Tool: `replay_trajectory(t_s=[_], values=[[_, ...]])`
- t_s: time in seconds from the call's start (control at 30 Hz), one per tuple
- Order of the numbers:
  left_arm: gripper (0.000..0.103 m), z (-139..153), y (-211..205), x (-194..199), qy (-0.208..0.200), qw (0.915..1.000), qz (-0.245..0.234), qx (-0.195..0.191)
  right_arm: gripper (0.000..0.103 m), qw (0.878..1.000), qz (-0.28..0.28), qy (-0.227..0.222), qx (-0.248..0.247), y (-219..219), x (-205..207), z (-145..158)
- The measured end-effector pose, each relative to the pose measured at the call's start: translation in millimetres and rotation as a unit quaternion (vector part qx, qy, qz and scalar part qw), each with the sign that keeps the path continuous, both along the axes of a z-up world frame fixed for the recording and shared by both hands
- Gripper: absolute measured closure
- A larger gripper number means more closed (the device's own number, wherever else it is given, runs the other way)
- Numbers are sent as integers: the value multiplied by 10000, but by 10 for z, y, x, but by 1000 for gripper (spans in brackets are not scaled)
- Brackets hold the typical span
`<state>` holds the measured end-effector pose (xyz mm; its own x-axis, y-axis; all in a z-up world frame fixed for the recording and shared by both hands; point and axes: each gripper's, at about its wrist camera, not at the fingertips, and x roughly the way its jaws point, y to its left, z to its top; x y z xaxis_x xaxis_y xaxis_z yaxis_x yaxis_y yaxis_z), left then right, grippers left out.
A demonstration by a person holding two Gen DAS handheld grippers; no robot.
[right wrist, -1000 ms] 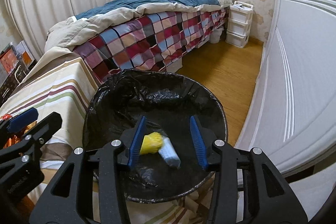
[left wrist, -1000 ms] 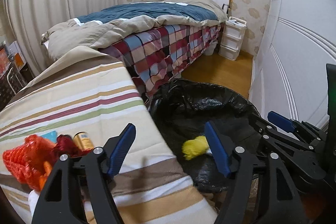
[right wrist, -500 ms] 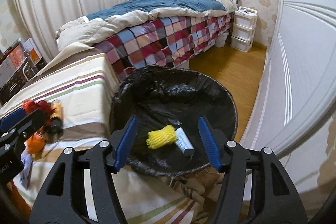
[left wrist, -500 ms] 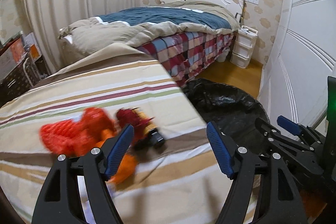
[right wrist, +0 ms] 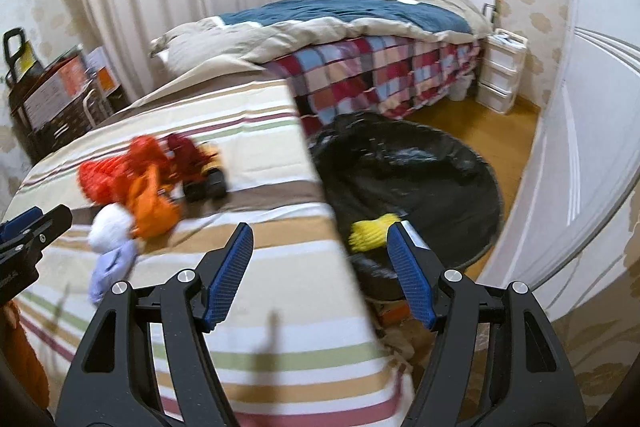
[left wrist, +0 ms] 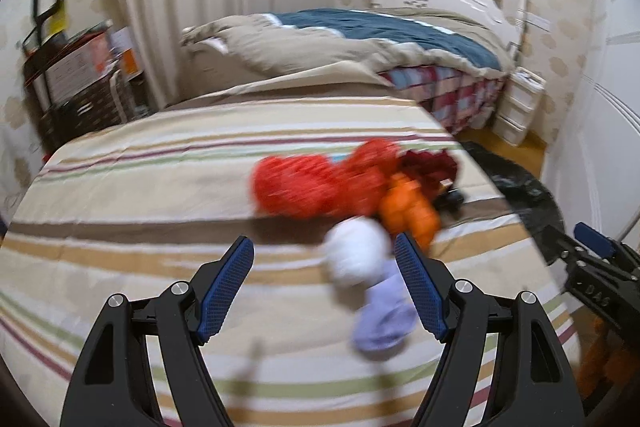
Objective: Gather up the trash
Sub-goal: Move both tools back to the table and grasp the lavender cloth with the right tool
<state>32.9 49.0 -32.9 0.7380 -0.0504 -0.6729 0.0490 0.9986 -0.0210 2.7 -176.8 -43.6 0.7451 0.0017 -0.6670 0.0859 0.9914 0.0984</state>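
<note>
A blurred pile of trash lies on the striped tablecloth (left wrist: 160,187): a red-orange mesh (left wrist: 296,187), an orange piece (left wrist: 408,215), a white ball (left wrist: 356,259), a lilac piece (left wrist: 384,315) and a dark red item (left wrist: 430,167). My left gripper (left wrist: 323,239) is open just in front of the white ball, gripping nothing. My right gripper (right wrist: 320,229) hangs over the table's edge with its jaws opening and nothing between them. Beyond it, the black-lined bin (right wrist: 420,179) holds a yellow mesh (right wrist: 370,231). The pile also shows in the right wrist view, with the red-orange mesh (right wrist: 108,179) left of that gripper.
A bed with a plaid cover (right wrist: 380,75) stands behind the table and bin. White drawers (right wrist: 500,75) sit by the headboard. Boxes on a dark rack (left wrist: 76,75) fill the far left. A white wardrobe door (right wrist: 592,107) runs along the right, with wood floor (right wrist: 516,143) beside the bin.
Both views have swung left from the bin to the striped table. The trash pile now lies in front of my left gripper. My right jaws have spread wider.
</note>
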Motion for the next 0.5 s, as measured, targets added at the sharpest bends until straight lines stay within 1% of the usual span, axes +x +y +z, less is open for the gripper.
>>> replay_trajectory(t_s=[0.13, 0.33, 0.5], values=[[30, -66, 311, -89, 71, 9993, 356, -49, 35, 9996, 282, -12, -33, 272, -21, 36], [30, -123, 676, -166, 103, 9976, 687, -68, 35, 9970, 766, 1, -122, 709, -40, 70], [29, -168, 912, -238, 119, 9961, 871, -97, 35, 9936, 1118, 69, -166, 1039, -38, 62]])
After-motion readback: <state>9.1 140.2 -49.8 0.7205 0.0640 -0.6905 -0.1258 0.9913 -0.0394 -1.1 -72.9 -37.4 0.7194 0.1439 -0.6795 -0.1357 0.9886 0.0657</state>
